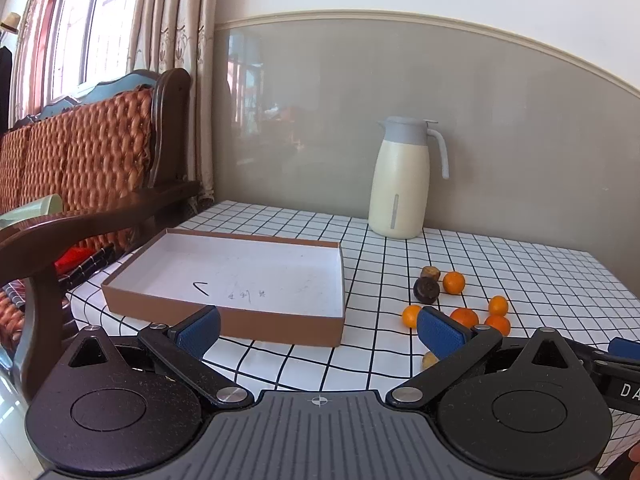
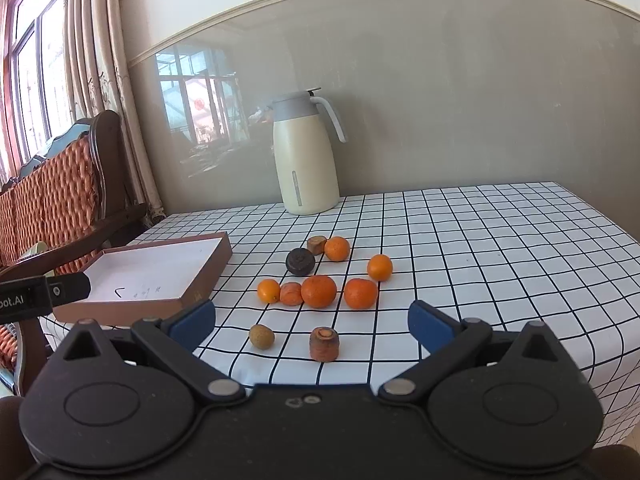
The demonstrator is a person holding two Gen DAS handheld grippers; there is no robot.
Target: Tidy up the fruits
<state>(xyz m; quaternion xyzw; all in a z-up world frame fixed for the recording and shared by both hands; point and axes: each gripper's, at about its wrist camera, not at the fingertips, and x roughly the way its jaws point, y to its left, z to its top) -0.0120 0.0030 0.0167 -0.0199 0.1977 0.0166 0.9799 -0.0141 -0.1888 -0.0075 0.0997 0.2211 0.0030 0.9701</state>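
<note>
Several small oranges lie scattered on the checked tablecloth, among a dark round fruit, a yellowish small fruit and a brown carrot chunk. An empty brown cardboard box with a white inside stands to their left. My left gripper hovers open before the box's front right corner, nothing between its blue pads. Near the table's front edge my right gripper is open too, just short of the carrot chunk. The same oranges show at the right of the left wrist view.
A cream thermos jug with a grey lid stands at the back by the wall. A wooden armchair with an orange woven cushion sits left of the table. The left gripper's body juts in from the left of the right wrist view.
</note>
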